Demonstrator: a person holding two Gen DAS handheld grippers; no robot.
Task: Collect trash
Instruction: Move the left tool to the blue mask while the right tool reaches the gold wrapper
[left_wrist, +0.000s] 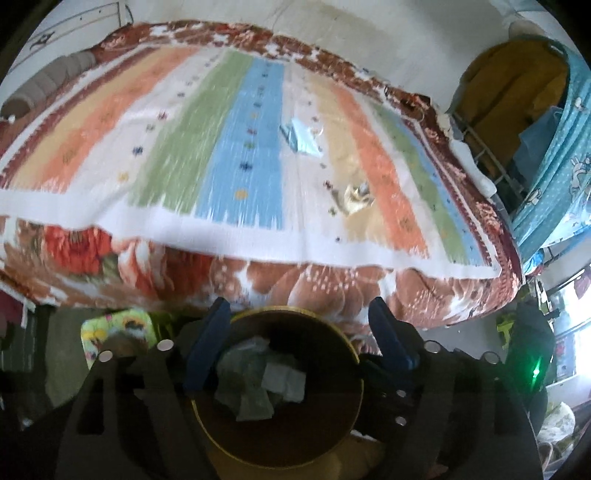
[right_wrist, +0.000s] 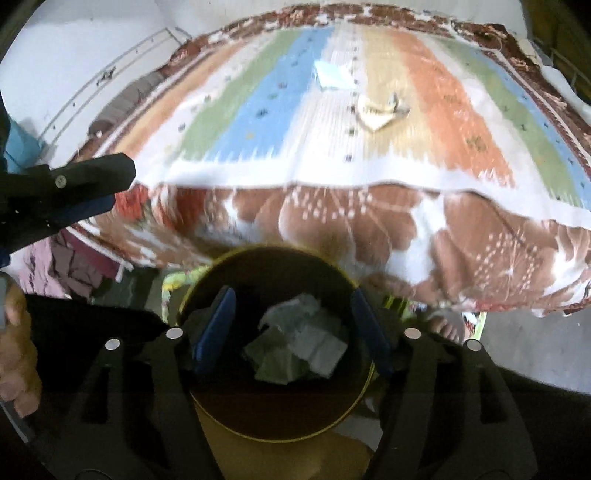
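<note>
Bin (left_wrist: 277, 435) directly below both grippers, dark, round, yellow-rimmed, standing on the floor against the foot of the bed (left_wrist: 332, 291); crumpled paper scraps (left_wrist: 258, 384) already lying in its bottom; left gripper (left_wrist: 299, 339) hangs over the bin mouth, fingers spread wide, nothing between them; right gripper (right_wrist: 295, 325) likewise over the bin, fingers spread and empty.

Striped cover (left_wrist: 229, 147) on the bed carries two pieces not yet collected: pale blue scrap (left_wrist: 301, 138) near the blue stripe, well up the bed; yellowish crumpled wrapper (left_wrist: 356, 199) nearer the bin, on the tan stripe; the two lie apart, not touching; both views blurred, so finer detail cannot be told.

Judgement: step in hand looks like the moment between a drop and the next pick, with the task partly done; next move calls for reaching one gripper forward over the bed edge to the wrapper, closing on its raised crumple rather than the cloth beneath, then carrying it back above the bin; risk is pinching the cover along with it.
</note>
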